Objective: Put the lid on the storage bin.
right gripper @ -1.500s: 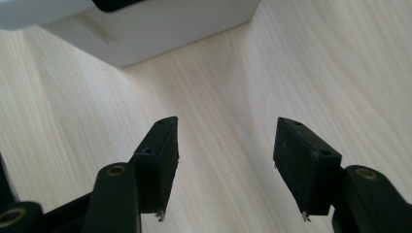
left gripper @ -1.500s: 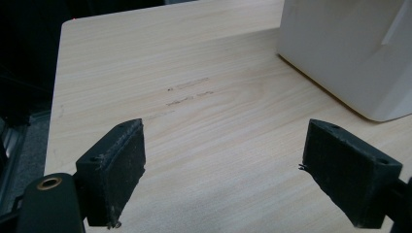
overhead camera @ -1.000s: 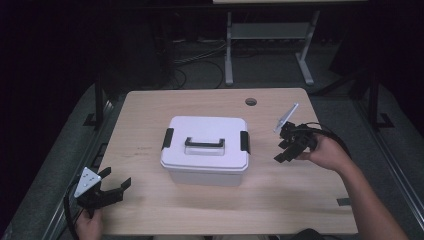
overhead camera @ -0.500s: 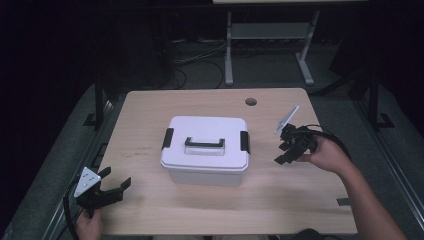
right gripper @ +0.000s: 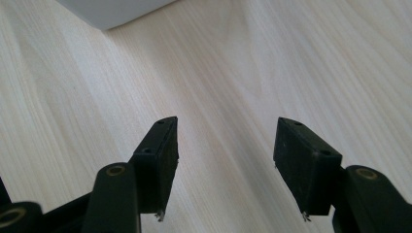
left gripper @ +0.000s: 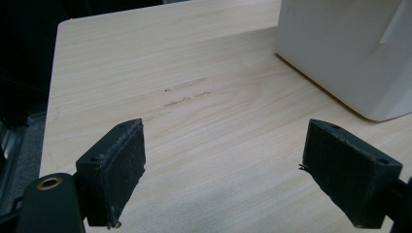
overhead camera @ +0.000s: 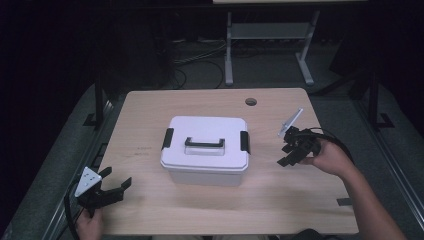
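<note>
Zero progress: box sits mid-worktop, lid on, both latches down. Left gripper near front-left corner, right gripper near right edge, both spread, empty. Everything's left.

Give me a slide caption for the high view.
White latched box mid-table, open left tongs and right tongs flanking it.

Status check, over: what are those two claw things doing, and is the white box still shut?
Left gripper open, empty. Right gripper open, empty, beside white box. Lid on, side latches down. Nothing between.
</note>
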Available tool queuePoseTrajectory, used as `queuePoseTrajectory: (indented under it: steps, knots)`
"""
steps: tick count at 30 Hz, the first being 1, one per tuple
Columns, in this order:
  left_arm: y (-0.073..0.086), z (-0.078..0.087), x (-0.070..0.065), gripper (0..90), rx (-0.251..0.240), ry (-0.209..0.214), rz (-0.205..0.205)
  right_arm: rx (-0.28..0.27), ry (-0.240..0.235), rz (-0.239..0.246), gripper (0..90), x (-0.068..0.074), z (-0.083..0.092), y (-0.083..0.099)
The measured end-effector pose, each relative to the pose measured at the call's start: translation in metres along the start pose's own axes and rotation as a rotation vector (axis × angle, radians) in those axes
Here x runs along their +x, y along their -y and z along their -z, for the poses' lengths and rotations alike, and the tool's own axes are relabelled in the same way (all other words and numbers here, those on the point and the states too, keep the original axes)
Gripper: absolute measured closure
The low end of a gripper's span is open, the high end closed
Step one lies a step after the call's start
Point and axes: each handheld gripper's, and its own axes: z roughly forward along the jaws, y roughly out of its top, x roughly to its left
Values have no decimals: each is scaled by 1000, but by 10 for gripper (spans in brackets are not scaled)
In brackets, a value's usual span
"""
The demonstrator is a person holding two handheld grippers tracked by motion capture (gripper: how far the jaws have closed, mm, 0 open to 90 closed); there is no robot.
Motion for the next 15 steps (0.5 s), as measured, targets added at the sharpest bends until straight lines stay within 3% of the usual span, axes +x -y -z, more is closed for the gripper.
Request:
queuePoseTrajectory:
  steps: [15]
  knots:
    - [0,0,-1,151,4,2,-5,9,-10,-22,408,-1,-7,15]
